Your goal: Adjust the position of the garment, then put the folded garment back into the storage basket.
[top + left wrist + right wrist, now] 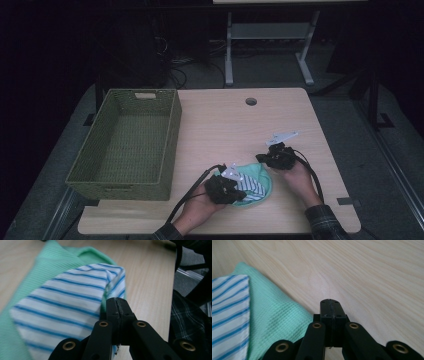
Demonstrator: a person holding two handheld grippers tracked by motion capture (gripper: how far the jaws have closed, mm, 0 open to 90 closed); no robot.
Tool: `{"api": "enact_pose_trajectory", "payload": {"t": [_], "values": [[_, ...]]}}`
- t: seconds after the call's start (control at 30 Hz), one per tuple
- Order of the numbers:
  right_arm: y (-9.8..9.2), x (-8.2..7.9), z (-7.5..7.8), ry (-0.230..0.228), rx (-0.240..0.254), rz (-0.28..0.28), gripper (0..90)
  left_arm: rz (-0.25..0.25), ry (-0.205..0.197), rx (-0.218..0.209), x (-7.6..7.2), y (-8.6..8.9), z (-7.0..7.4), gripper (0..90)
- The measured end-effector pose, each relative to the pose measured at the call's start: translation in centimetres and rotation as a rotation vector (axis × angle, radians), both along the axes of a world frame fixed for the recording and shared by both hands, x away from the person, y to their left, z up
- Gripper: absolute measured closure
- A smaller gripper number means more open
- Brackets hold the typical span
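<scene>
Pale wood-grain table (235, 125) stands in a dark room, with a woven green basket (127, 142) at about nine o'clock on its top and a round cable hole (251, 101) near twelve. At roughly six o'clock lies a folded mint-green cloth (260, 181) with a white, blue-striped cloth (249, 187) on top of it. The left gripper (231, 186) sits at the seven o'clock edge of the pile; in the left gripper view its jaws are pressed together at the corner of the striped cloth (65, 305), and whether fabric is caught between the pads cannot be told. The left hand (200, 207) comes up from the near edge, its forearm angled toward one o'clock. The right gripper (265, 159) rests at the pile's one o'clock edge, jaws pressed together with nothing seen between them, their tips over bare wood just beside the mint-green cloth (274, 315). The right hand (297, 179) reaches in from five o'clock, a plaid sleeve (325, 220) at the wrist.
</scene>
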State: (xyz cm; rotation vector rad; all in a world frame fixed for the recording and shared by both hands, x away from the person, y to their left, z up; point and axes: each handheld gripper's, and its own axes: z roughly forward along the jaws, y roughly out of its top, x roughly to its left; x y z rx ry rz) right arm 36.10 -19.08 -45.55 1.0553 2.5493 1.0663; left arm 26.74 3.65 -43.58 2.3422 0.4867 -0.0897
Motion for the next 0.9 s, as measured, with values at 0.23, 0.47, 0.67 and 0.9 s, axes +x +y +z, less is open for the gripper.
{"api": "enact_pose_trajectory", "payload": {"t": [0.23, 0.47, 0.67, 0.9], "values": [[0.5, 0.2, -0.6, 0.023, -0.012, 0.029, 89.8, -0.045, 0.02, 0.049, -0.6, -0.9, -1.1, 88.9], [0.4, -0.2, -0.5, 0.031, -0.02, 0.046, 89.9, -0.044, -0.014, 0.129, -0.9, -0.9, -1.7, 89.0], [-0.1, -0.8, -0.5, 0.042, -0.028, 0.05, 89.9, -0.02, -0.049, 0.174, 0.1, 0.4, -1.6, 89.0], [-1.0, -2.2, -0.5, 0.044, -0.015, 0.045, 89.8, 0.048, -0.069, 0.192, 1.5, 2.0, -1.5, 89.0]]}}
